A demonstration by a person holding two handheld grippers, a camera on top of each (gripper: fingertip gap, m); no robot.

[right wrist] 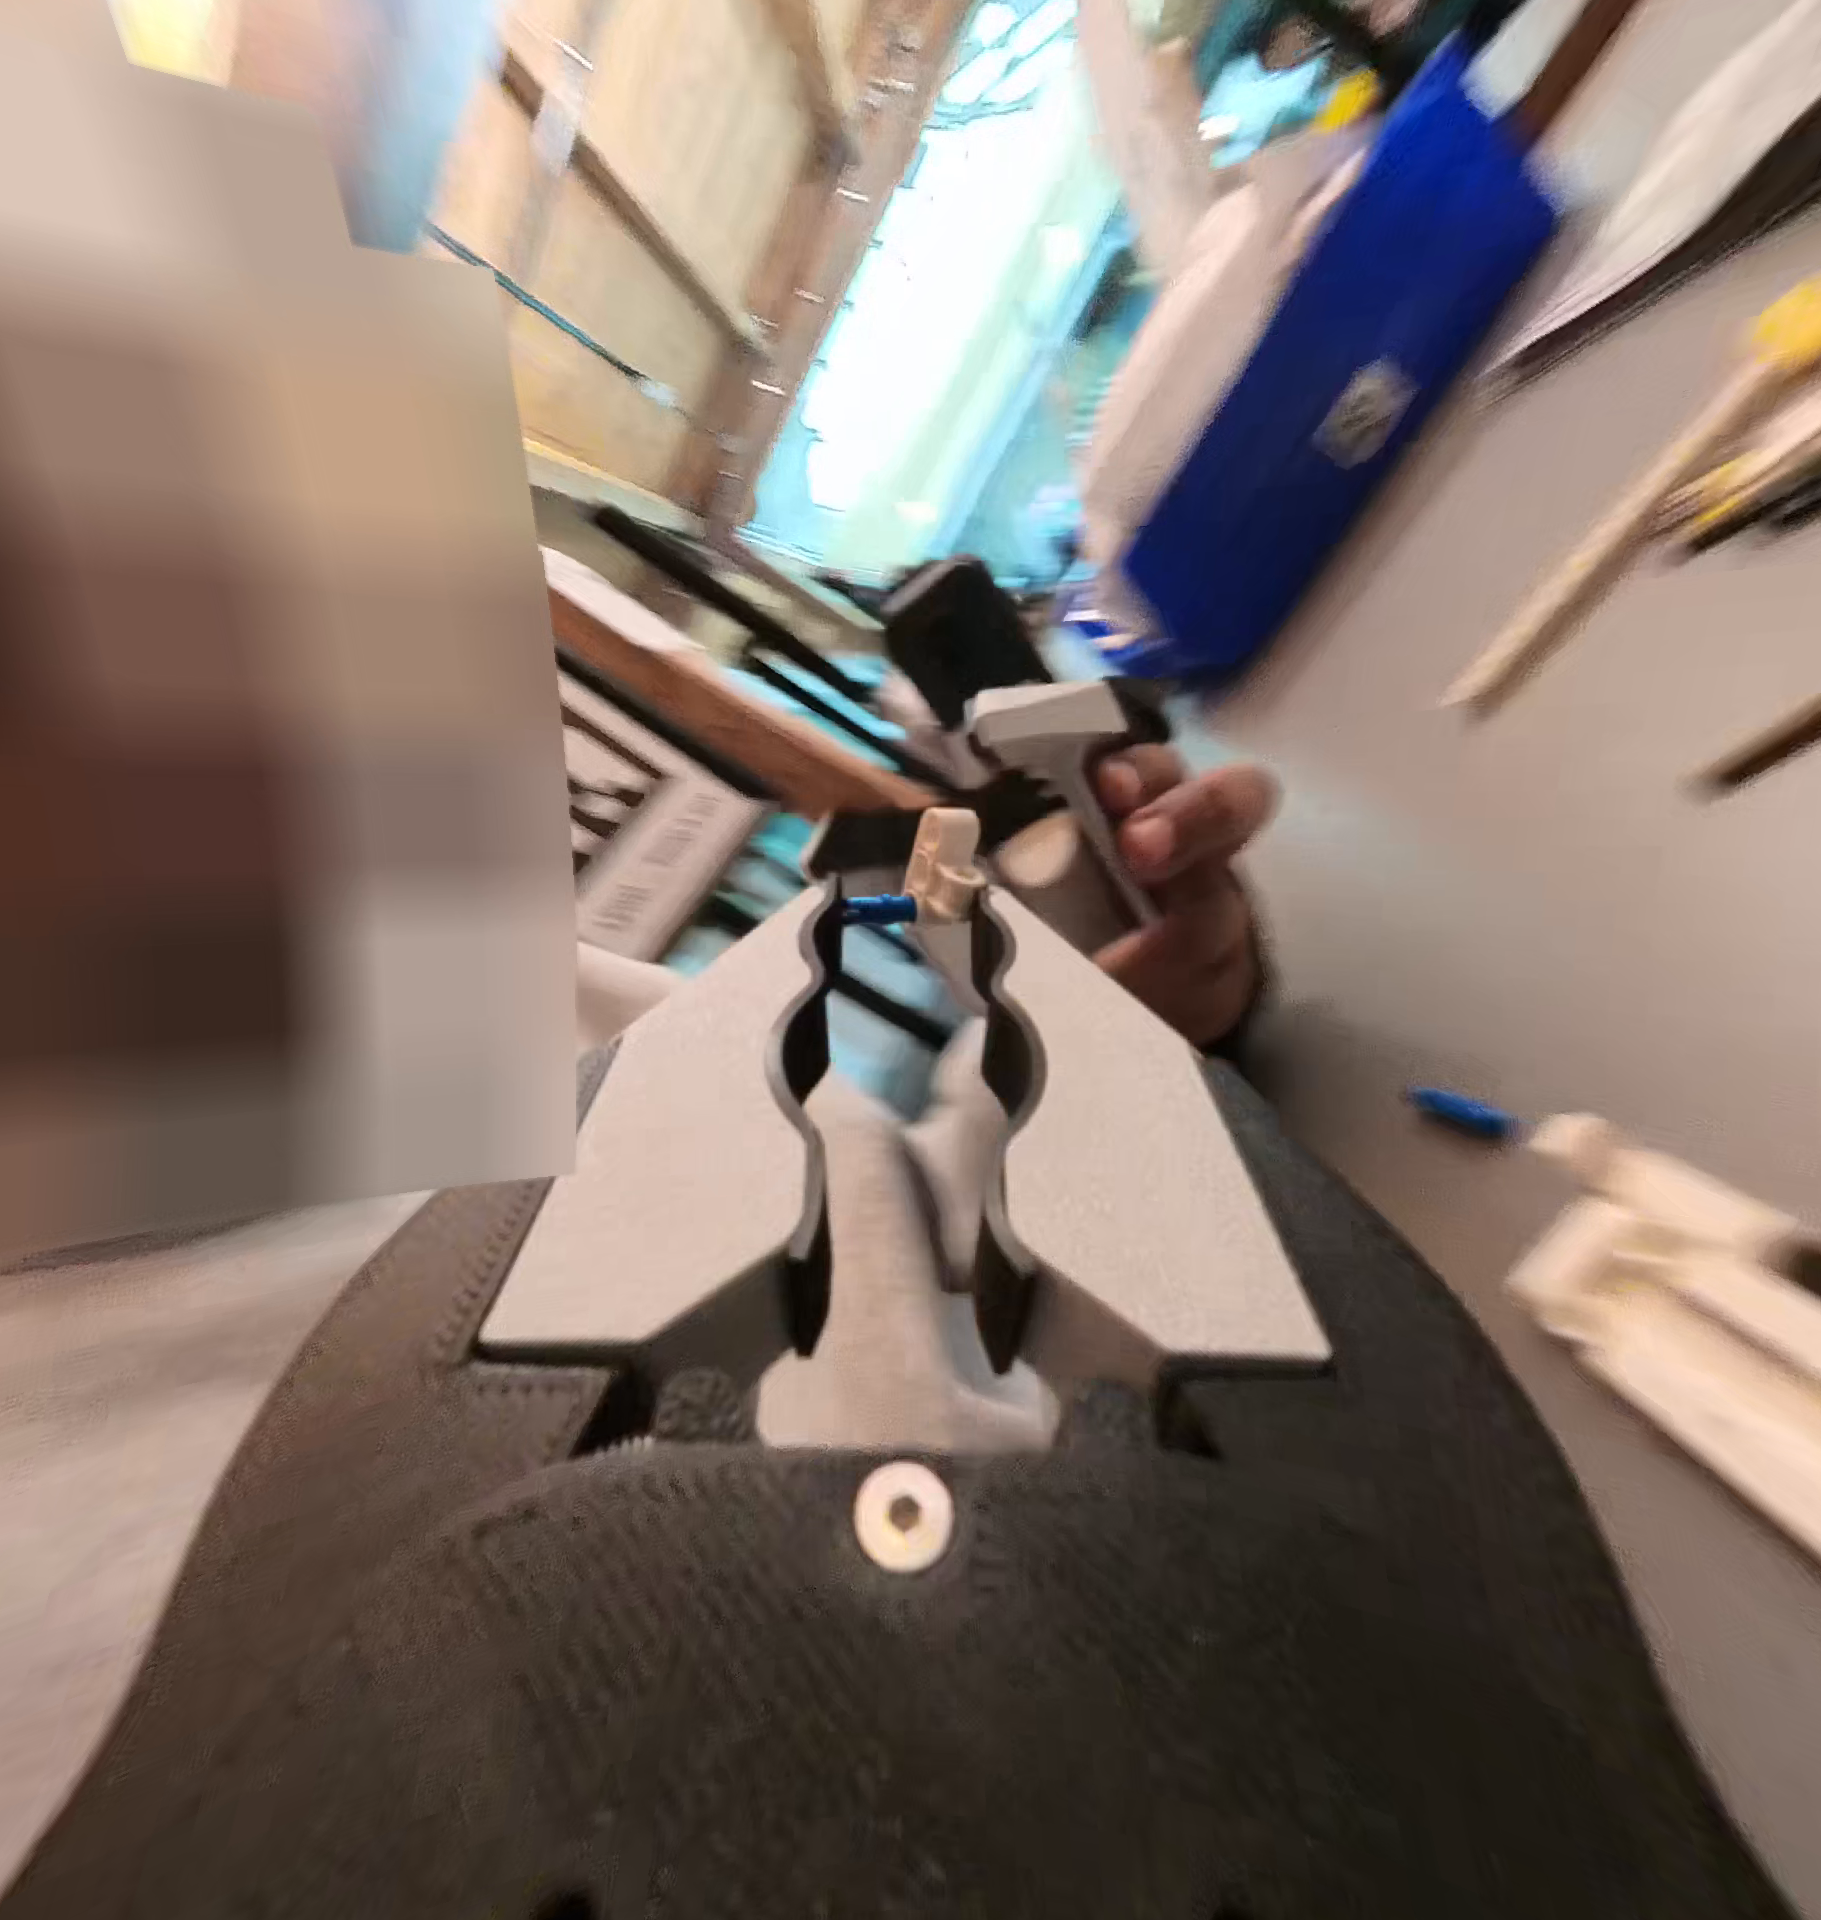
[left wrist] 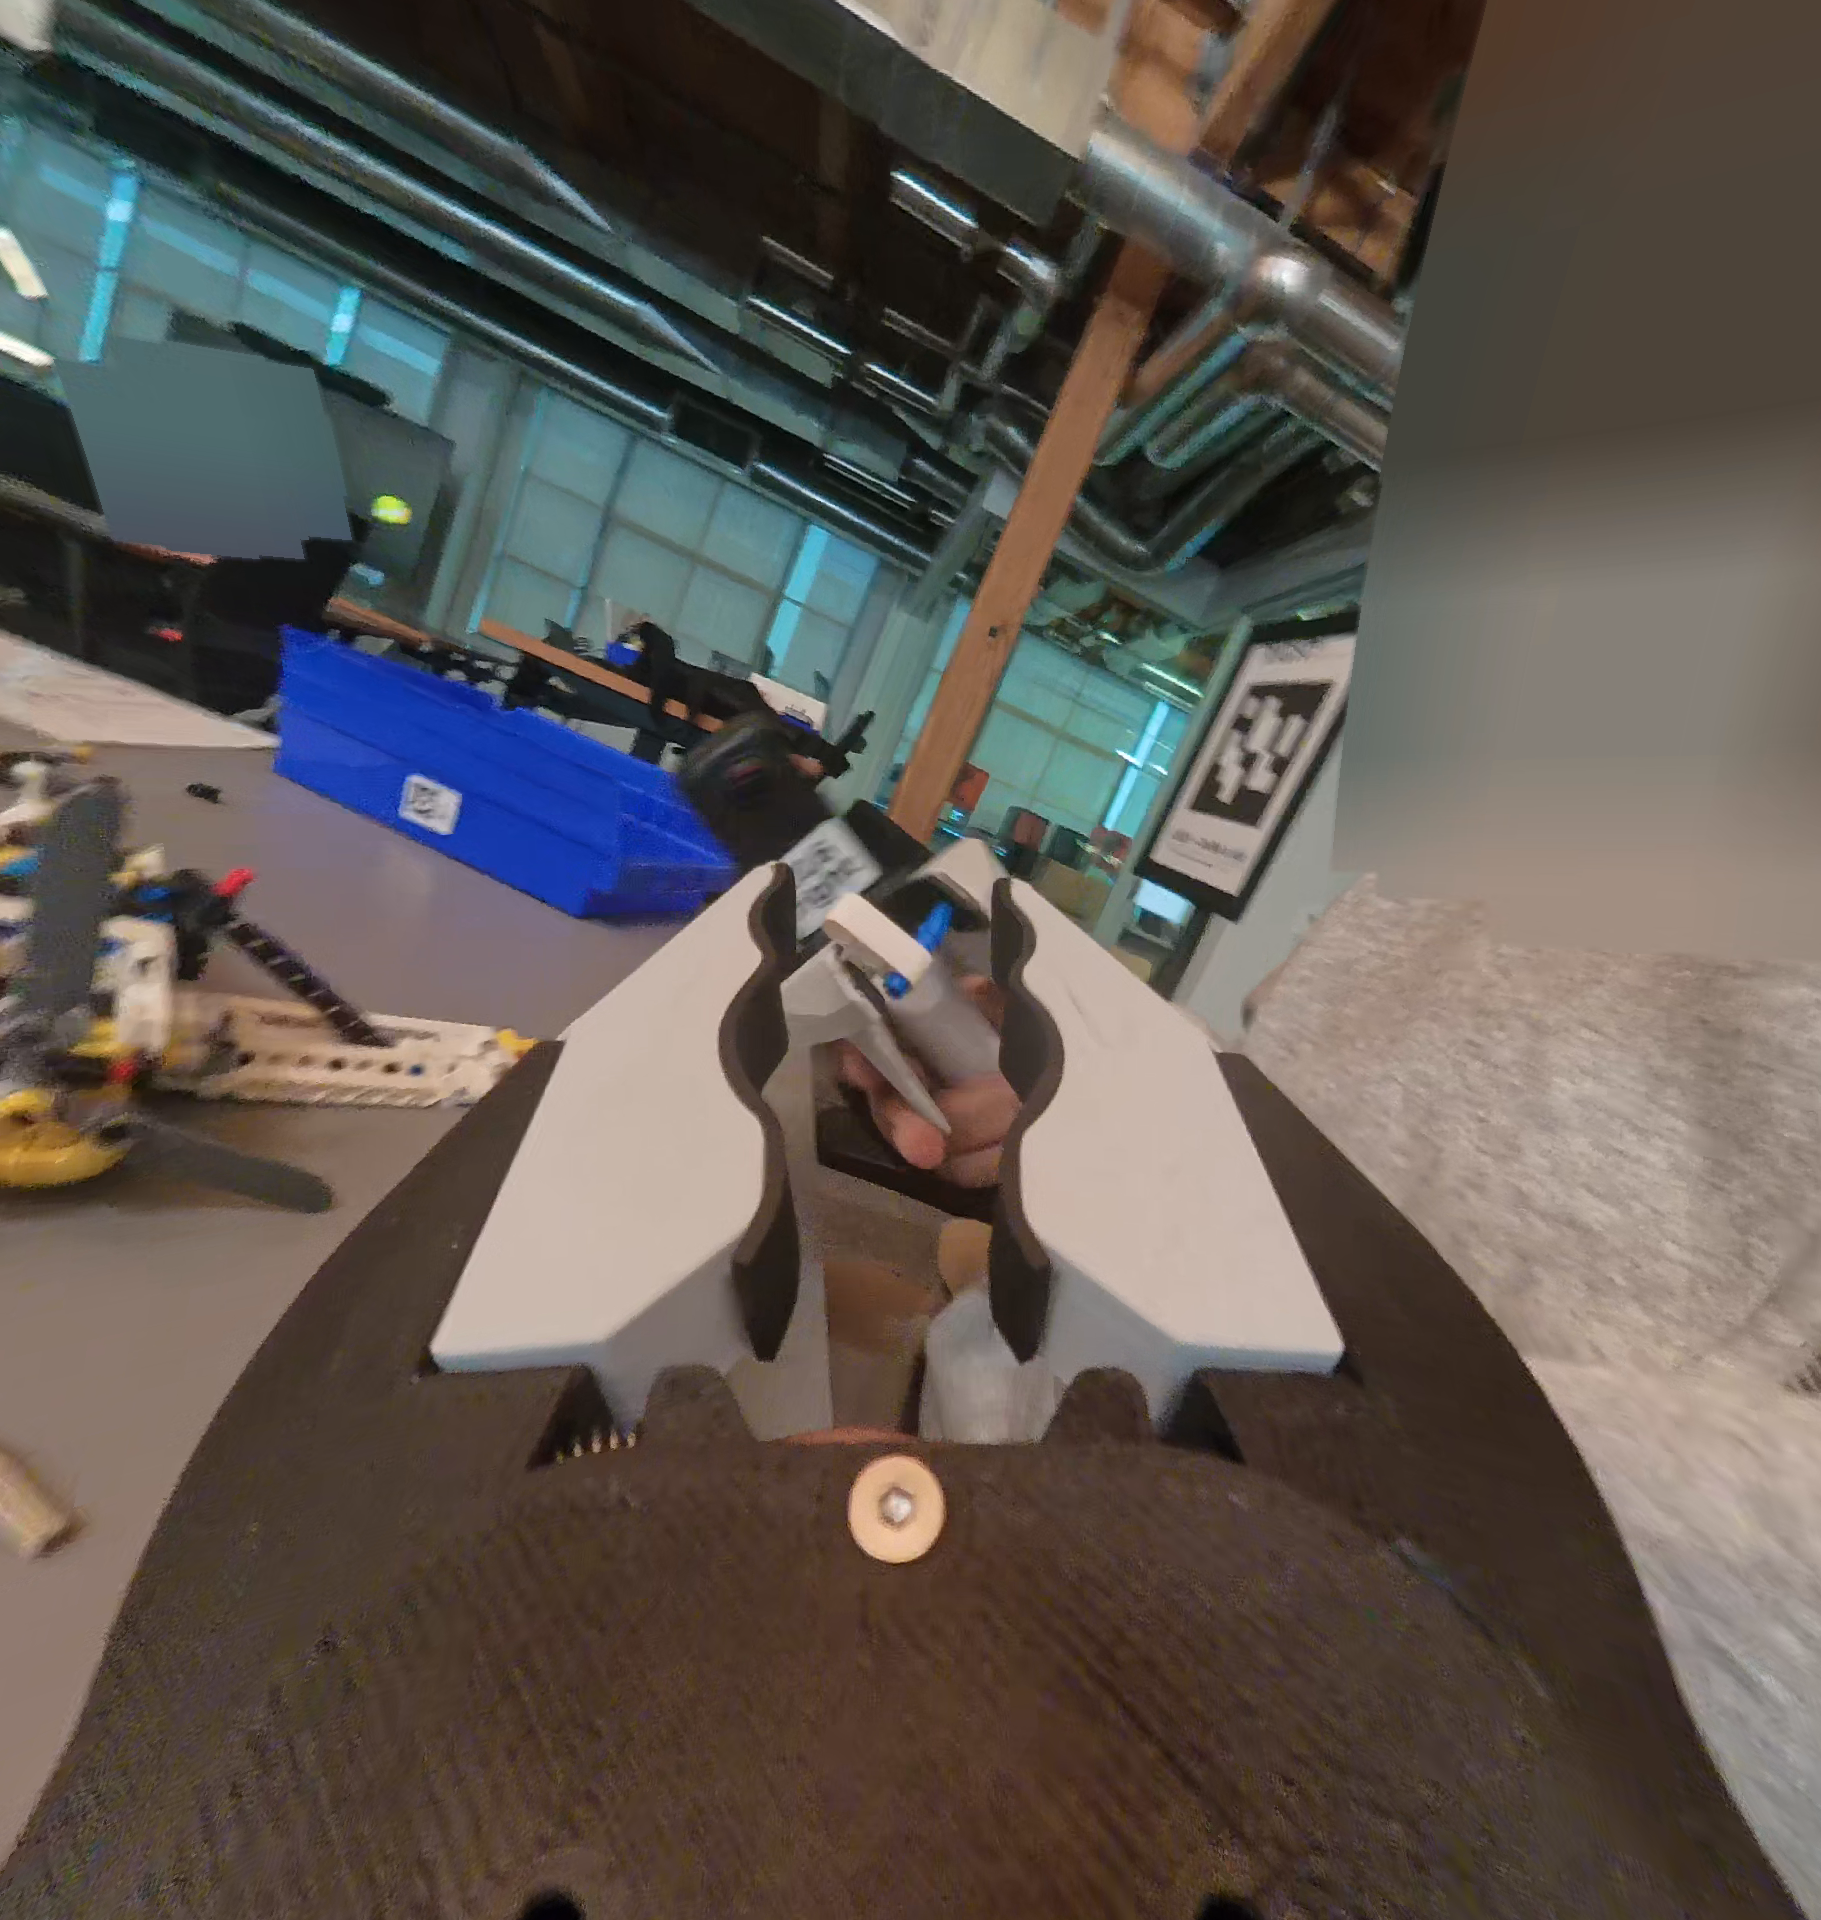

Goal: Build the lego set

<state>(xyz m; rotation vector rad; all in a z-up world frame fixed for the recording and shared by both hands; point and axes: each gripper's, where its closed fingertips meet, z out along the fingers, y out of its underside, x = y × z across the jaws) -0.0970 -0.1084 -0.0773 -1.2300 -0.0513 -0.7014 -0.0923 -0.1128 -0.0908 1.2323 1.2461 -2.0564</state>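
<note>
Counted, left wrist view: one blue bin [left wrist: 490, 779] at 11 o'clock; one part-built lego model [left wrist: 106, 997] at 9 o'clock; one grey cylinder [left wrist: 7, 1496] at 8 o'clock. Right wrist view: one white piece [right wrist: 945, 854] and one blue pin [right wrist: 878, 908] between the fingertips; one white beam [right wrist: 1695, 1320] at 4 o'clock.

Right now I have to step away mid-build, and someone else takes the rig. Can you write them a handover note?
Left gripper: open, empty.
Right gripper: shut on a small white piece with a blue pin, held up facing the left one.
The partly built model lies on the grey table near the blue bin. A loose white beam lies apart.
Left to do: fit the held piece. The model looks unfinished.
</note>
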